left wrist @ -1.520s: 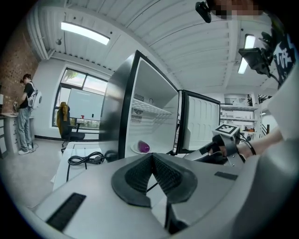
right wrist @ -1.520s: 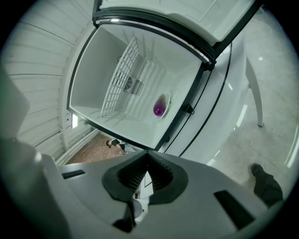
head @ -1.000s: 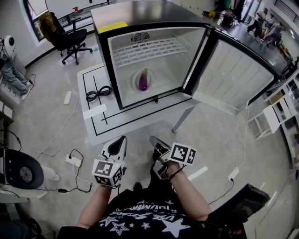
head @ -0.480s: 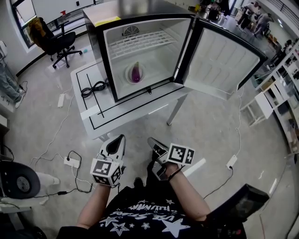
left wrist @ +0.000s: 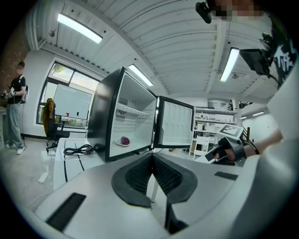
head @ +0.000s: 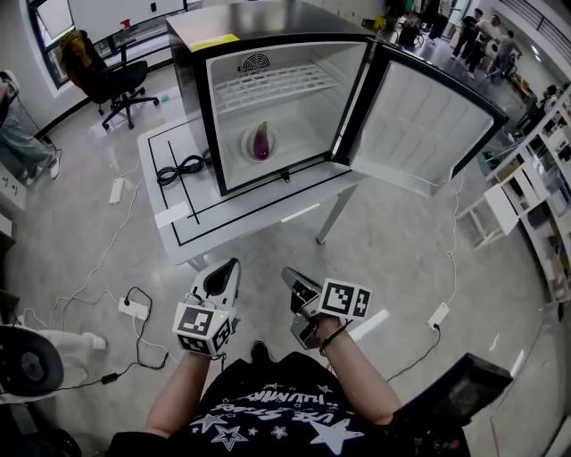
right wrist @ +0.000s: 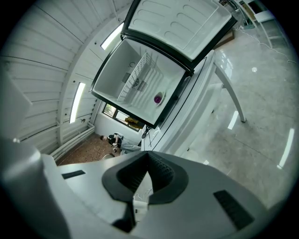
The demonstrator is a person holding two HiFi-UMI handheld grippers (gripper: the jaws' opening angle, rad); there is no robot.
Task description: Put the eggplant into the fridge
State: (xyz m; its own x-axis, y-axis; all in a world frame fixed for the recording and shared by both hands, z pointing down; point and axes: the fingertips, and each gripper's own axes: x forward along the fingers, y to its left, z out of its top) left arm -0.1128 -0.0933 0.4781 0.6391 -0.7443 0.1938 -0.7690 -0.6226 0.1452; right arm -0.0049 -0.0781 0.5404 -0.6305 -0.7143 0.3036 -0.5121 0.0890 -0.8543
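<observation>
The purple eggplant (head: pixel 260 140) lies on a small white plate (head: pixel 250 148) on the floor of the open black fridge (head: pixel 268 22), under its wire shelf. The fridge door (head: pixel 419 125) is swung wide to the right. The fridge stands on a white table (head: pixel 183 228). Both grippers hang low by the person's body, far from the fridge. My left gripper (head: pixel 228 268) is shut and holds nothing, and so is my right gripper (head: pixel 293 278). The eggplant (left wrist: pixel 124 140) shows small in the left gripper view, and the eggplant (right wrist: pixel 158 98) also in the right gripper view.
A coiled black cable (head: pixel 183 168) lies on the table left of the fridge. A black office chair (head: pixel 107 76) stands at the back left. Power strips and cords (head: pixel 134 308) lie on the floor near my left side. White shelving (head: pixel 526 205) lines the right.
The head view has shifted, so the fridge and table sit a little further left and higher in frame. Both grippers stay shut and low in about the same place.
</observation>
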